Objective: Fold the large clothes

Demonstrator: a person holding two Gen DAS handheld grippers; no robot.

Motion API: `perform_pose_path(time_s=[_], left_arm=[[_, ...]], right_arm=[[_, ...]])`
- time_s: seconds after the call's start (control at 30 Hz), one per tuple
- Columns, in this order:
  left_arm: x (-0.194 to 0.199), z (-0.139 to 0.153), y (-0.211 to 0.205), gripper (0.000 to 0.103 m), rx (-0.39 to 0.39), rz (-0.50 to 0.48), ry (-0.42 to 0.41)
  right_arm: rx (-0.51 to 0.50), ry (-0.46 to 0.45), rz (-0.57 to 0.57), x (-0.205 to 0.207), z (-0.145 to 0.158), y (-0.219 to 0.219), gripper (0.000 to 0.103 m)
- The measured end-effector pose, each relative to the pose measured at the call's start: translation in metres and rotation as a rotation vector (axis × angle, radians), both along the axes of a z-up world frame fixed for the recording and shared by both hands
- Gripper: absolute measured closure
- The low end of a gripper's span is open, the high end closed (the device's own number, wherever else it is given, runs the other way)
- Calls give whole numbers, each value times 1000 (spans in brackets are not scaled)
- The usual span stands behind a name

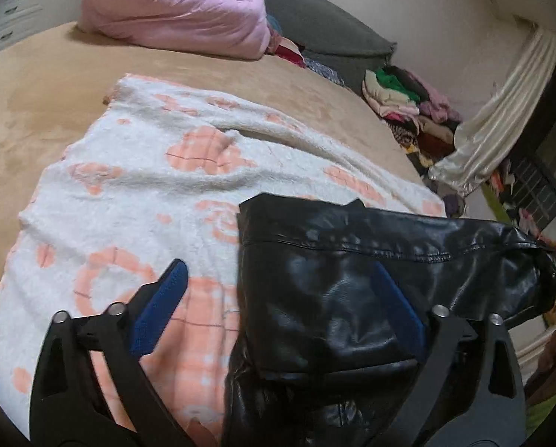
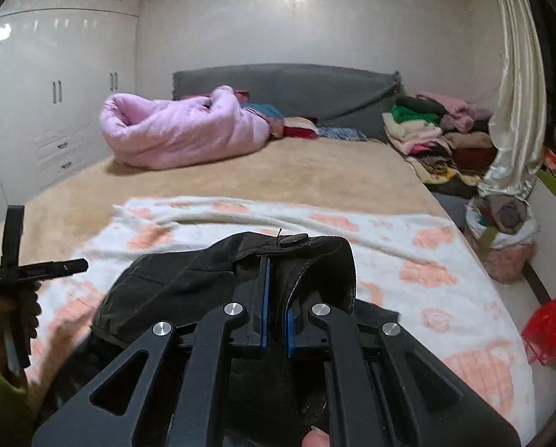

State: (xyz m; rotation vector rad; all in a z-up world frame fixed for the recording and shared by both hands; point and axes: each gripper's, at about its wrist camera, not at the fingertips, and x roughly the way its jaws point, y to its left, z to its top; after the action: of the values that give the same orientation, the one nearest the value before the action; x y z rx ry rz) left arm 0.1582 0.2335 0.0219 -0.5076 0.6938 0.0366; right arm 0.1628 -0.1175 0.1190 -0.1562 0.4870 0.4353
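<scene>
One bed (image 2: 315, 171), one black jacket (image 1: 352, 260), two grippers: right gripper (image 2: 277, 305) clamped, left gripper (image 1: 278, 298) agape.

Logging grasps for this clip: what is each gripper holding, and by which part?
The right gripper is shut on the black leather garment at a folded edge near its button. The left gripper is open, holding nothing.

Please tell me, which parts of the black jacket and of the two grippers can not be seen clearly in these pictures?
- Left wrist view: the lower part of the black jacket is cut off by the bottom edge, and it covers one finger of the left gripper, whose jaws stand wide apart.
- Right wrist view: the right gripper hides the fabric pinched in its jaws.
- Both views: the jacket's sleeves and front cannot be made out in the bunched folds.
- Both views: the jacket hides part of the white and pink blanket.
</scene>
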Motion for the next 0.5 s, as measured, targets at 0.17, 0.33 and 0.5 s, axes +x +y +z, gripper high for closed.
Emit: perform_pose_path(time_s=[0.17,0.33,0.5], left_arm=[[24,-17,-26,62,42,-63,48],[34,-28,-44,86,72,-104,66],[39,-38,-67,88,111,-166,101]], right_arm=[[2,82,-57,10,-35,-27,97],[5,118,-77,15,-57,-27,97],[-7,127,-82,18,-66,-26,97]])
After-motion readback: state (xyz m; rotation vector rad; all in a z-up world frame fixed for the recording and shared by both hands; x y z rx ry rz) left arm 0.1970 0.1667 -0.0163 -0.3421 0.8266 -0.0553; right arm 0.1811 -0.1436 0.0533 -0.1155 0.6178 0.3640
